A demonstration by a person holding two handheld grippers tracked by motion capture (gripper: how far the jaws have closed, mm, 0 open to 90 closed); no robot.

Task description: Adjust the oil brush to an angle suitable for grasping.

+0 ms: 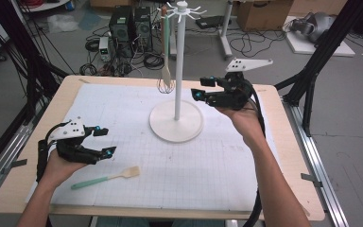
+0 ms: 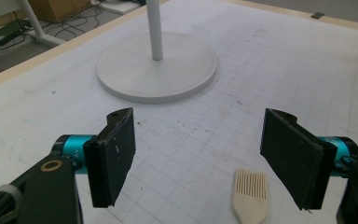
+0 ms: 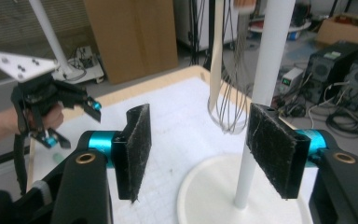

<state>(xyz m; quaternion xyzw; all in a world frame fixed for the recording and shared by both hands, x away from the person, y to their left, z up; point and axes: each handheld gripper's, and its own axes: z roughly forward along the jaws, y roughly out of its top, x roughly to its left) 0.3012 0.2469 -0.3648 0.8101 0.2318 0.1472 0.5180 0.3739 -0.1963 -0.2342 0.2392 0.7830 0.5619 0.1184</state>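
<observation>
Holding a gripper in each hand, you work at a table [image 1: 28, 189] covered by a gridded mat [image 1: 208, 165]. Your left gripper [image 1: 105, 141] sits low near the front left, jaws apart with nothing between them, just above a spatula [image 1: 106, 178] that lies flat on the mat with its pale slotted blade [image 2: 250, 195] showing between the jaws in the left gripper view. Your right gripper [image 1: 203, 88] hangs beside the white rack [image 1: 177, 71], jaws spread and empty, the pole [image 3: 261, 102] just beyond them. A whisk [image 3: 230, 100] and what looks like a second spatula [image 1: 166, 49] hang from the rack's hooks, though the far handles blur together. The rack's round base [image 1: 168, 130] rests mid-table.
</observation>
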